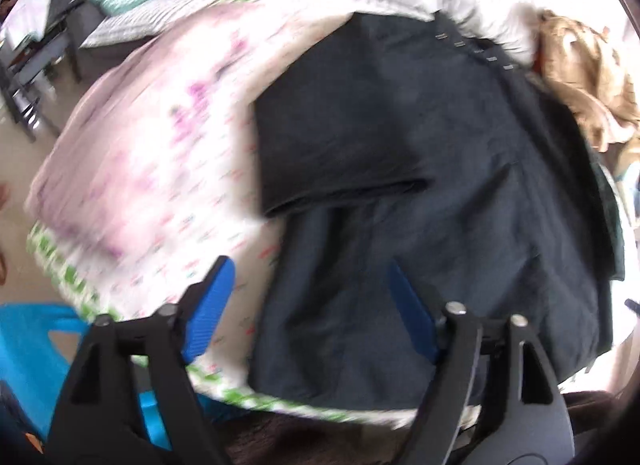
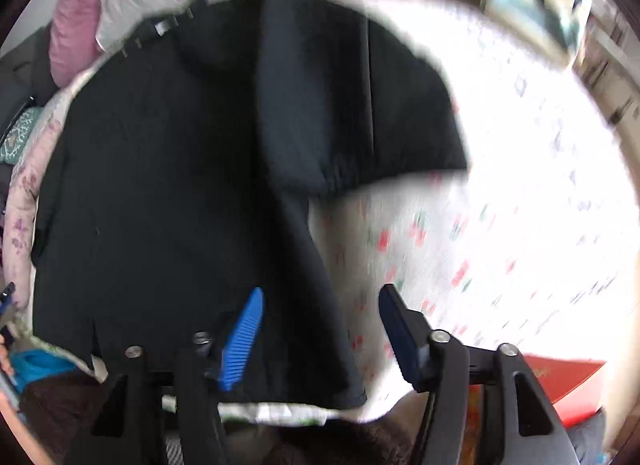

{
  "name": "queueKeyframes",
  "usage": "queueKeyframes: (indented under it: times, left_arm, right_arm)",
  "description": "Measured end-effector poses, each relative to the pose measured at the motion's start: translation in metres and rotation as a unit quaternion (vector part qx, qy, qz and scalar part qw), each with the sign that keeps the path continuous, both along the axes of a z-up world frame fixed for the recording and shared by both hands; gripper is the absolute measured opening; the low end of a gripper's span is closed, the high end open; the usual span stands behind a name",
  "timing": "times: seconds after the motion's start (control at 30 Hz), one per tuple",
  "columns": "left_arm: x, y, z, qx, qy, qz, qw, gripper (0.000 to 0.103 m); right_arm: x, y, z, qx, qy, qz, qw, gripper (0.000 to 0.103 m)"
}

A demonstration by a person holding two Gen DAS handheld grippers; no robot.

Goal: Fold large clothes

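Two grippers hover above a dark jacket (image 1: 420, 169) spread on a floral bedspread (image 1: 168, 153), and neither holds anything: the left gripper (image 1: 310, 305) at the bottom of its frame has its jaws wide apart over the garment's near hem, and the right gripper (image 2: 320, 321) at lower centre of its view is likewise spread, empty. The jacket fills the middle of both frames. One sleeve seems to lie folded across the body in the left view; in the right view the other sleeve (image 2: 360, 113) juts toward the upper right, unfolded. I judge the folding barely begun: that sleeve and the body folds remain. Both views are blurred.
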State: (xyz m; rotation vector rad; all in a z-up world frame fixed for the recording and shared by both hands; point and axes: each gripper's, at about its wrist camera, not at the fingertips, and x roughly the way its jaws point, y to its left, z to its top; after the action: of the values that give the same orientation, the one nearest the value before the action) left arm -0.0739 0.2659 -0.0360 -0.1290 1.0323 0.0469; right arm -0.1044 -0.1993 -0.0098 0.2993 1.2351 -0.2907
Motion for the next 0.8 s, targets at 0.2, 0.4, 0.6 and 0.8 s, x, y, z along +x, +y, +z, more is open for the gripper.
queueKeyframes:
  times: [0.2,0.4,0.6,0.8]
  left_arm:
    - [0.038,-0.102,-0.002,-0.01,0.018,-0.1,0.9948,0.082]
    - [0.048,-0.174,-0.075,-0.052,0.056,-0.198,0.9772,0.082]
    - [0.004,-0.205,-0.092,0.082,0.041,-0.301,0.9491,0.083]
    - [0.007,-0.185,-0.041,0.19,-0.097,-0.262,0.9412,0.084]
  right_arm:
    - [0.045,0.054,0.046,-0.027,-0.134,0.025,0.99,0.086]
    - [0.117,0.121,0.005,0.024,-0.151,0.077,0.985,0.086]
    - [0.16,0.145,-0.075,0.029,-0.061,0.11,0.992,0.086]
    - [0.186,0.145,-0.078,-0.014,-0.074,0.125,0.989,0.086]
